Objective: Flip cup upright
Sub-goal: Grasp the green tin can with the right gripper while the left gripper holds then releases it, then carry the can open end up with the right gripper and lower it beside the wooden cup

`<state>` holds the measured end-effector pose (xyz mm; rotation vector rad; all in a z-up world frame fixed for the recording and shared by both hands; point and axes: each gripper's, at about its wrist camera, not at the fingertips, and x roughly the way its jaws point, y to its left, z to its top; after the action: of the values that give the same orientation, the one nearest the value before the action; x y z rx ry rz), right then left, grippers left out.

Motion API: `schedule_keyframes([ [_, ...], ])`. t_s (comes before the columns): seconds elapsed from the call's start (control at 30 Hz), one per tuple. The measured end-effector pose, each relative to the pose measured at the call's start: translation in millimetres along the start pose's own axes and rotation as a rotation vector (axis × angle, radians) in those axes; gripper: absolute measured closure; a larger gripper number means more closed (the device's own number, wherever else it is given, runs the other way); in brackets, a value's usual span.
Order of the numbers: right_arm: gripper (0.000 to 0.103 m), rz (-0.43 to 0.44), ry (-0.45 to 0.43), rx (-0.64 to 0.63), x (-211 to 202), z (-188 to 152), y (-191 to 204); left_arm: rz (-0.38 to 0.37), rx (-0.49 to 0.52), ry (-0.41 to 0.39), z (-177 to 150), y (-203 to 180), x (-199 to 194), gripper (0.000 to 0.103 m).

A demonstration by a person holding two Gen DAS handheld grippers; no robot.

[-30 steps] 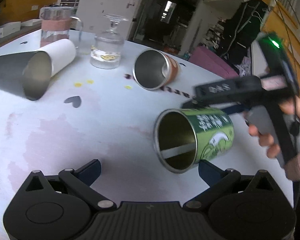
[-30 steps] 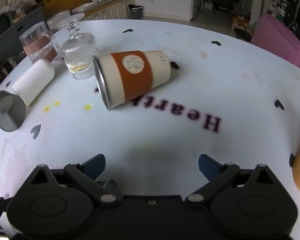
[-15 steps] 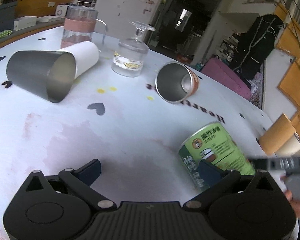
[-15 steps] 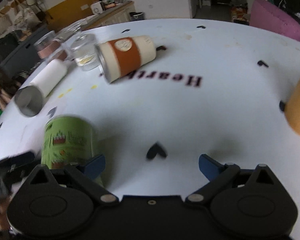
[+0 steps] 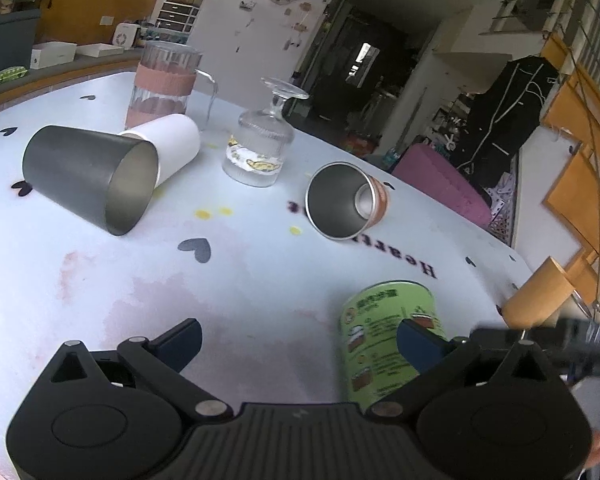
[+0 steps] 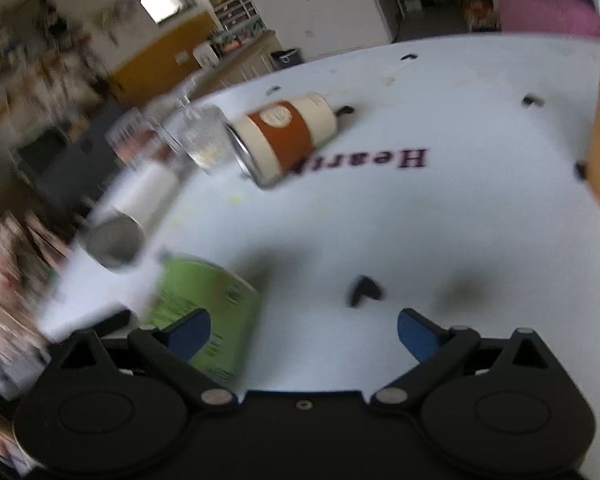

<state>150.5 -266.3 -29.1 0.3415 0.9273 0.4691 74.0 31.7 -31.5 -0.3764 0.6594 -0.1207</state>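
Both my claws are spread wide with nothing between their fingers. My left claw (image 5: 298, 340) fills the bottom of its frame over the white table (image 5: 100, 280); the green cup (image 5: 388, 344) stands at lower right, its side partly behind my right-hand blue fingertip (image 5: 418, 344), and whether they touch I cannot tell. My right claw (image 6: 304, 334) sees the same green cup (image 6: 208, 312) at lower left, blurred, behind the left fingertip (image 6: 190, 334). It seems to rest mouth-down. Further up the left view, a grey cup (image 5: 88, 178), a white cup (image 5: 172, 146) and an orange-banded cup (image 5: 346, 200) lie on their sides, near an inverted stemmed glass (image 5: 260, 148) and a pitcher (image 5: 162, 84).
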Motion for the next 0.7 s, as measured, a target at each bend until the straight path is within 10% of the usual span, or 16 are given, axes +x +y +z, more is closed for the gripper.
schedule_keyframes([
  [0.23, 0.006, 0.2, 0.139, 0.162, 33.4, 25.0, 12.2, -0.014, -0.001, 0.022, -4.5, 0.5, 1.9, 0.001],
  [0.5, 0.029, 0.097, 0.237, 0.075, 65.7, 32.9, 38.6, -0.024, 0.004, 0.028, -5.3, 1.0, 2.7, 0.001],
  [0.7, 0.029, 0.036, 0.103, -0.029, 36.0, 31.9, 35.7, -0.029, -0.001, 0.028, -5.1, 1.3, 3.0, 0.001],
])
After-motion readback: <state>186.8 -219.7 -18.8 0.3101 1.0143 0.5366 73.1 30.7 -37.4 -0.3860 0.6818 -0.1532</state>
